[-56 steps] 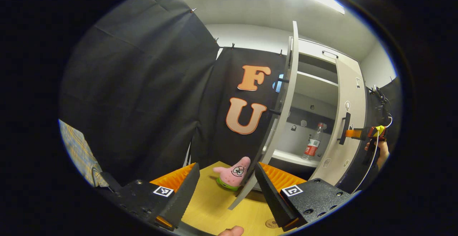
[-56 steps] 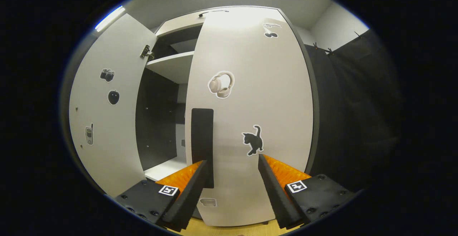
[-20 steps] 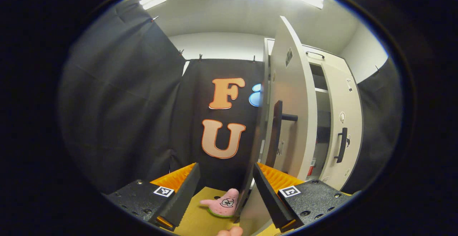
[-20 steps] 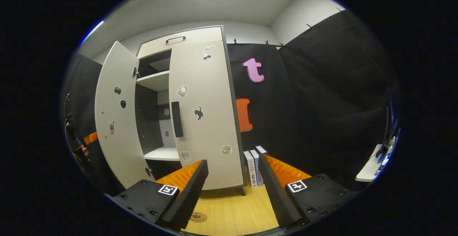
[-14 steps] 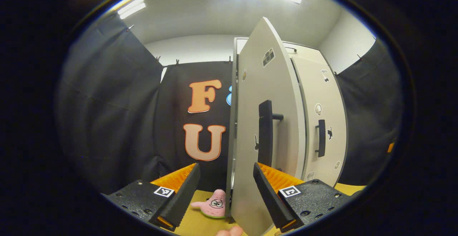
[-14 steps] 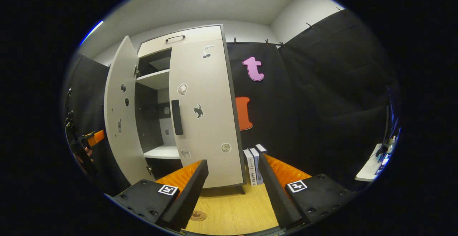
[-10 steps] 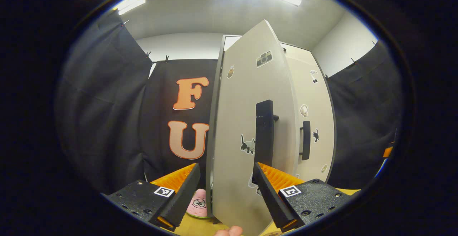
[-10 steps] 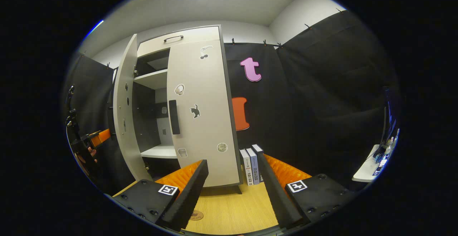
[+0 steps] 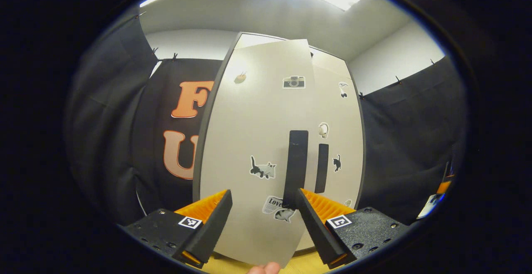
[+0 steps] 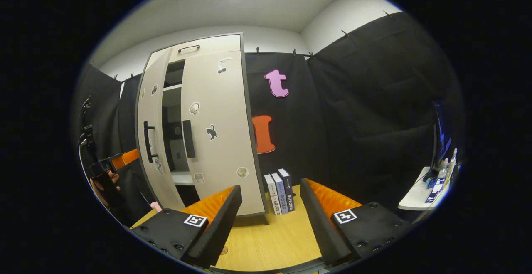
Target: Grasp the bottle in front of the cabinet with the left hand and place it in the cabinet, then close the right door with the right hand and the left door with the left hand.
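Since half a second ago the left door (image 9: 253,149) has swung most of the way toward the cabinet (image 10: 208,43): in the left gripper view it now faces the camera almost flat and hides the pink plush toy that showed at its foot before. Its black handle (image 9: 296,168) stands upright just above the left gripper (image 9: 262,220), whose fingers are spread apart with the door's lower part seen between them; whether either finger touches the door cannot be told. A fingertip (image 9: 262,269) of the person shows at the bottom edge. Beside the left door, the right door (image 9: 338,141) lies shut against the cabinet, its own handle (image 9: 321,168) close to the first.

From the right gripper view, the left door (image 10: 151,141) is narrowed to a slim gap, through which a strip of shelf (image 10: 181,177) is seen; earlier the gap was wide. The bottle is hidden behind the doors. The left gripper (image 10: 118,161) and the hand holding it (image 10: 102,182) are at the outer face of that door, nearer the cabinet than before. A bit of the pink toy (image 10: 156,206) peeks out at the door's foot. The right gripper (image 10: 270,220) hangs well back over the wooden table (image 10: 266,240), its fingers spread and holding nothing. Three books (image 10: 279,193) stand upright just beside the cabinet's right side. A small white shelf (image 10: 419,197) with clutter sits at the far right.
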The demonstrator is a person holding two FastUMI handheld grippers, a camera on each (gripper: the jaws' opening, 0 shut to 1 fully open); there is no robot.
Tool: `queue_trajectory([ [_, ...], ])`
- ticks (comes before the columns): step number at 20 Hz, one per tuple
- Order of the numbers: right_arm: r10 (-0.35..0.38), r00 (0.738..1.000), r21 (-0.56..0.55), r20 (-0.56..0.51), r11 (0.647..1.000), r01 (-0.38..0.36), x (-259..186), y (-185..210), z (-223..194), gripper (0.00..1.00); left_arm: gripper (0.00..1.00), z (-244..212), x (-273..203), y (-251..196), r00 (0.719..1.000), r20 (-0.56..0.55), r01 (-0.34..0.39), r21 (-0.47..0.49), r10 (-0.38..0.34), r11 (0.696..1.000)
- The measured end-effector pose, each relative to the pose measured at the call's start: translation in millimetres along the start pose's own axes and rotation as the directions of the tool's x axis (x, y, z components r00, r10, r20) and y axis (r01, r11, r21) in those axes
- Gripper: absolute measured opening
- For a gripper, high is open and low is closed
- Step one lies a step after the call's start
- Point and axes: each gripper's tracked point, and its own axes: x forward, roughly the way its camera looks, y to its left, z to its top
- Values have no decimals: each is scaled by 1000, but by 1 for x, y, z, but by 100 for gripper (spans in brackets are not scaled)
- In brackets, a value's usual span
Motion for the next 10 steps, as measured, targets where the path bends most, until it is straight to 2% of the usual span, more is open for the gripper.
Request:
queue_trajectory([
  [2, -11, 1000, -7, 2, 1000, 11, -2, -3, 2, 95, 94, -3, 12, -7, 1000, -1, 5, 5, -5, 1000],
  [6, -29, 1000, -5, 10, 1000, 29, -6, -9, 4, 95, 94, -14, 38, 4, 997, -21, -72, 10, 72, 997],
  [9, -45, 999, 5, 6, 999, 45, -7, -15, 3, 95, 92, -19, 52, 6, 996, -27, -90, -4, 89, 996],
  [10, -53, 999, 6, 6, 999, 53, -7, -19, 2, 95, 95, -21, 55, 6, 996, -29, -87, -8, 87, 996],
])
